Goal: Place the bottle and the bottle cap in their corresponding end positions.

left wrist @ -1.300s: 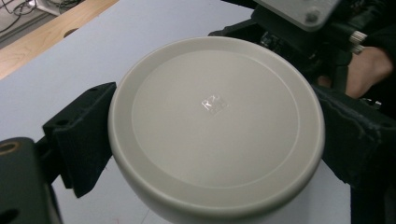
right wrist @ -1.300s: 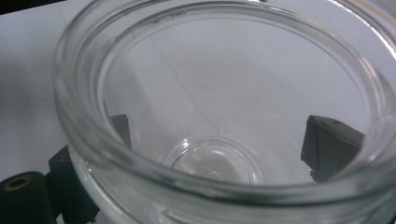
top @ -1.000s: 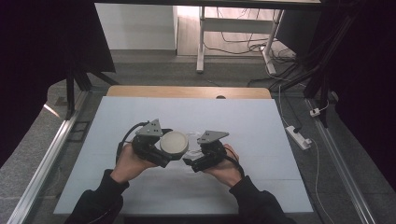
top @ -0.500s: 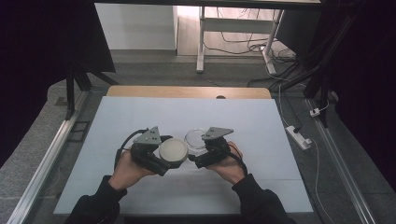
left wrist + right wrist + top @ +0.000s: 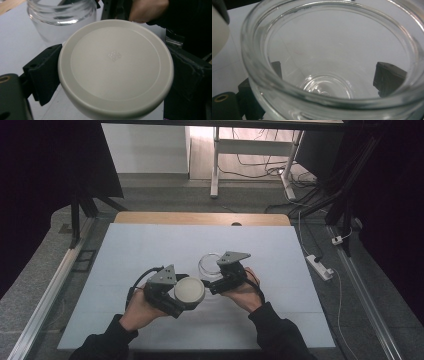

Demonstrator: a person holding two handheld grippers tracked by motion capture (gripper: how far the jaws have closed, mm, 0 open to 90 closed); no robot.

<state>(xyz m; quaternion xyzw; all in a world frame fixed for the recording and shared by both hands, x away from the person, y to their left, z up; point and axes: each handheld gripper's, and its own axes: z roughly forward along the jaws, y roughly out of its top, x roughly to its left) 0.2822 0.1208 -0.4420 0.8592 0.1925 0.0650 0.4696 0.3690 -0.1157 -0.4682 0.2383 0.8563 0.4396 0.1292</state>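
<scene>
The left gripper (image 5: 186, 295) pinches a round white lid (image 5: 189, 290) between its jaws, near the person. Just beyond, the right gripper (image 5: 214, 279) squeezes an open glass jar (image 5: 209, 264). Both sit over the white table (image 5: 150, 250). A power strip (image 5: 318, 266) lies on the floor.

We see a cream-white lid (image 5: 116, 67), plain but for a faint raised ring and a tiny diamond-shaped checker mark at its middle; from the high view the lid (image 5: 189, 290) reads as a pale off-white disc. The glass jar (image 5: 329, 62) is clear and colourless, with bright white glints along its rim, and in the left gripper view the jar (image 5: 60, 17) shows pale grey. We note both grippers are black, the left gripper (image 5: 172, 297) and the right gripper (image 5: 220, 280) each topped by a grey plate. The table (image 5: 125, 255) is a pale bluish white, with a light wood strip along its far edge. The sleeves (image 5: 280, 337) are black.
</scene>
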